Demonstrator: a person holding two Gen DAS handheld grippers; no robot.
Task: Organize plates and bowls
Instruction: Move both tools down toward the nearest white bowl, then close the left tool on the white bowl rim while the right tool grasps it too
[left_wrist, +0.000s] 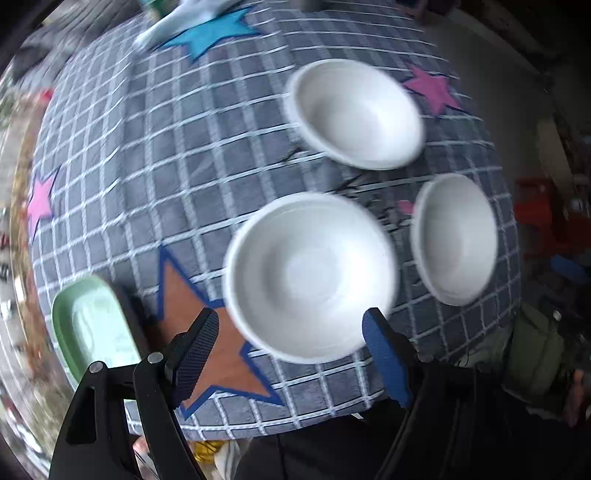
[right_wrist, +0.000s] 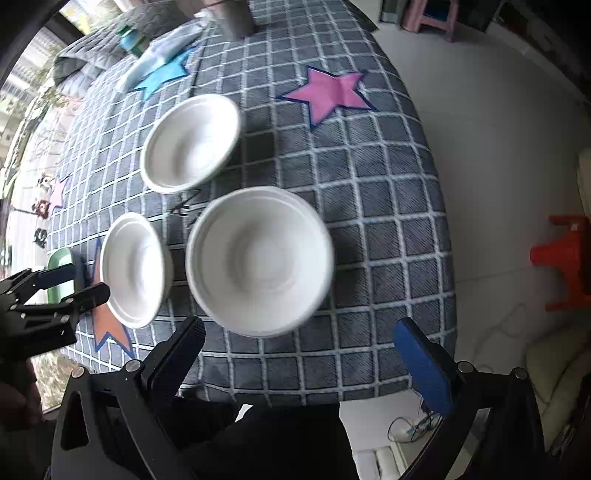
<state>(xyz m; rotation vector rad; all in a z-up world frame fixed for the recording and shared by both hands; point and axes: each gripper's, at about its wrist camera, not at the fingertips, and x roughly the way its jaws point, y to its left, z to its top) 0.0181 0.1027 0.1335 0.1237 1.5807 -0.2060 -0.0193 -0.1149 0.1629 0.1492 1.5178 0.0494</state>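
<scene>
Three white dishes stand on the checked tablecloth (left_wrist: 166, 155). The shallow white dish (left_wrist: 310, 277) sits by the orange star (left_wrist: 221, 354), and my left gripper (left_wrist: 291, 317) hovers open above its near rim without touching it. In the right wrist view the same dish (right_wrist: 133, 269) lies just right of the left gripper (right_wrist: 83, 280). A deeper white bowl (right_wrist: 258, 258) sits ahead of my right gripper (right_wrist: 299, 326), which is open and empty above the table's near edge. A third white bowl (right_wrist: 192, 144) stands farther back. A pale green plate (left_wrist: 88, 325) lies at the left edge.
A crumpled pale cloth (right_wrist: 162, 55) and a metal cup (right_wrist: 232, 18) sit at the far side of the table. The table edge runs close below both grippers. On the floor to the right stand a red stool (right_wrist: 565, 258) and a pink stool (right_wrist: 432, 18).
</scene>
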